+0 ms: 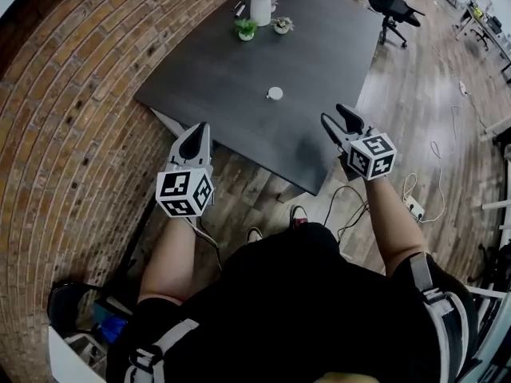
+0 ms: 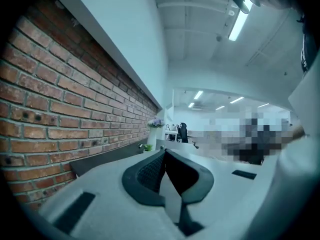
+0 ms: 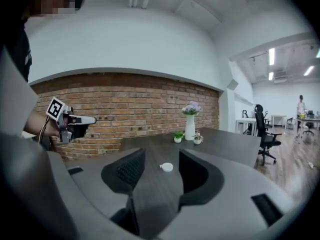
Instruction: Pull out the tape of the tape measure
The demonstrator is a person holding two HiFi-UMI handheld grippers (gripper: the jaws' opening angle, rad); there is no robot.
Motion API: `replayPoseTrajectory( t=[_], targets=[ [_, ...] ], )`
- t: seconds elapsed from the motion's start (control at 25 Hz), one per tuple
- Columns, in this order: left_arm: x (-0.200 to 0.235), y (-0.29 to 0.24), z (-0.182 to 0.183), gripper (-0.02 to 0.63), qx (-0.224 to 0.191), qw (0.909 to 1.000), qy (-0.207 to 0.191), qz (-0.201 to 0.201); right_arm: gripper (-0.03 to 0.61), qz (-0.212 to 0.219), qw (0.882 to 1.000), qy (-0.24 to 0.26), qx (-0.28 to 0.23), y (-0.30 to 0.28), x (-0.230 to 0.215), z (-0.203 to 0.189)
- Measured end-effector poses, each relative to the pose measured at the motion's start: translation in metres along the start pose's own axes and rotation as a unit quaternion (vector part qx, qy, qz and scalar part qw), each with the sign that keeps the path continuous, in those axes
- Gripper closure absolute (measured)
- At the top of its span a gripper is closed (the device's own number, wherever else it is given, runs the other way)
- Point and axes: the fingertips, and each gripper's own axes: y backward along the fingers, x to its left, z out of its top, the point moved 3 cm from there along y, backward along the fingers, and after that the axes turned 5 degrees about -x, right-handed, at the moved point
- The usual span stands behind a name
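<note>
1. The tape measure (image 1: 275,93) is a small, round, white case. It lies flat on the dark table (image 1: 223,78), alone in the bare stretch toward the table's near, right-hand part. There is only one, and no tape can be seen drawn out of it.
2. Three more things stand at the far end of the table, well apart from the tape measure. They are one tall white vase (image 1: 261,3) holding pale flowers, and two little potted plants (image 1: 246,29) (image 1: 281,25) just beside its foot.
3. The right gripper (image 1: 332,113) is held in the air above the table's near edge, with its two jaws spread wide. Nothing is between the pads. In the right gripper view the tape measure shows through the gap, far off on the tabletop.
4. The left gripper (image 1: 198,134) is held at the table's near left corner. Its two jaws are pressed together with nothing pinched between them.
5. Each gripper carries one marker cube (image 1: 184,192) (image 1: 372,155), two in all.
6. A brick wall (image 1: 72,118) runs along the table's left side.
7. On the right, one black office chair (image 1: 391,2) stands on the wooden floor (image 1: 415,110).
8. The person's two shoes (image 1: 254,234) (image 1: 298,215) show below the table's edge.
</note>
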Motion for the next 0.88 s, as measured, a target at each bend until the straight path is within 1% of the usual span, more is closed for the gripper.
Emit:
replayPoseTrajectory(
  t=[0.08, 0.2, 0.36, 0.52, 0.64, 0.88],
  targets=[
    [-0.003, -0.006, -0.009, 0.604, 0.011, 0.9999, 0.001, 0.003, 0.364, 0.022, 0.999, 0.009, 0.030, -0.019, -0.003, -0.014],
    [-0.007, -0.020, -0.019, 0.604, 0.025, 0.9995, 0.002, 0.018, 0.356, 0.059, 0.996, 0.023, 0.067, -0.053, -0.014, -0.034],
    [-0.016, -0.038, -0.029, 0.604, 0.045, 0.9981, -0.001, 0.043, 0.356, 0.124, 0.984, 0.044, 0.120, -0.104, -0.025, -0.065],
    [-0.019, -0.047, -0.042, 0.604, 0.068, 0.9937, 0.003, 0.089, 0.348, 0.191, 0.966, 0.065, 0.164, -0.157, -0.029, -0.096],
    [-0.020, -0.047, -0.048, 0.604, 0.084, 0.9892, -0.001, 0.120, 0.339, 0.232, 0.950, 0.083, 0.192, -0.192, -0.027, -0.116],
    [-0.017, -0.037, -0.052, 0.604, 0.102, 0.9789, 0.003, 0.177, 0.328, 0.290, 0.913, 0.134, 0.252, -0.237, -0.025, -0.146]
  ],
)
